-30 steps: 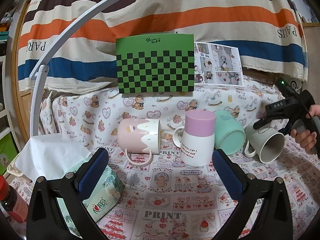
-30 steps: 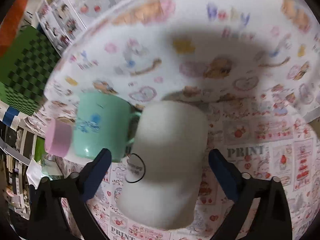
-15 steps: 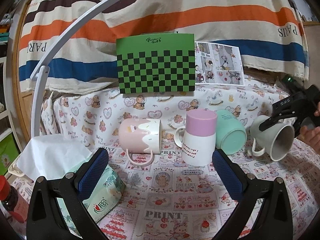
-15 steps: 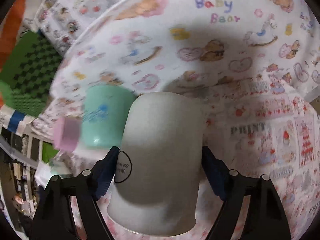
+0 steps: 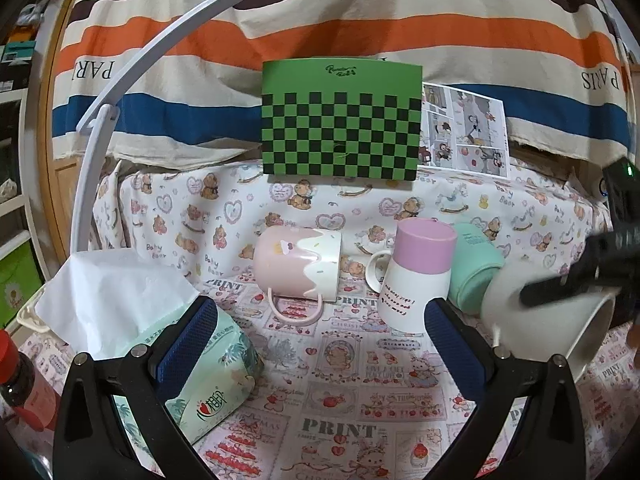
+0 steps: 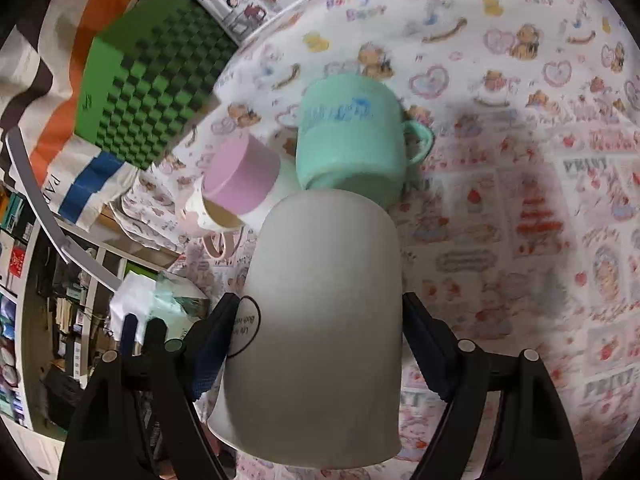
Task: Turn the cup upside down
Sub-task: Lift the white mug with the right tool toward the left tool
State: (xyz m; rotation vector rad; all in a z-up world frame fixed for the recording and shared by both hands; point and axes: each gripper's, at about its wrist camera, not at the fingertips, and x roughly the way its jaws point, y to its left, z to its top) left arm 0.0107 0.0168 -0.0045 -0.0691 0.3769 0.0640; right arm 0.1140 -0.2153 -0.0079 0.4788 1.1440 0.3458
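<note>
The right gripper (image 6: 316, 344) is clamped on the grey cup (image 6: 320, 320) and holds it tilted in the air over the right side of the table (image 5: 360, 392), so the turning step looks under way; next it likely needs the mouth rolled fully downward, then lowered. The left gripper (image 5: 316, 332) hangs spread wide and empty above the patterned cloth, facing a checkered board (image 5: 340, 120) and striped drape (image 5: 200, 20).

- Printed tablecloth (image 5: 328, 392), teddy bears and "PRINT" panels, spreads ahead of the left gripper (image 5: 316, 336).
- Pink mug (image 5: 298, 266) on its side, ahead.
- Pink-and-white cup (image 5: 416, 276) inverted, ahead-right.
- Teal mug (image 5: 474, 268) tipped behind it.
- Tissue pack (image 5: 208, 384), near-left.
</note>
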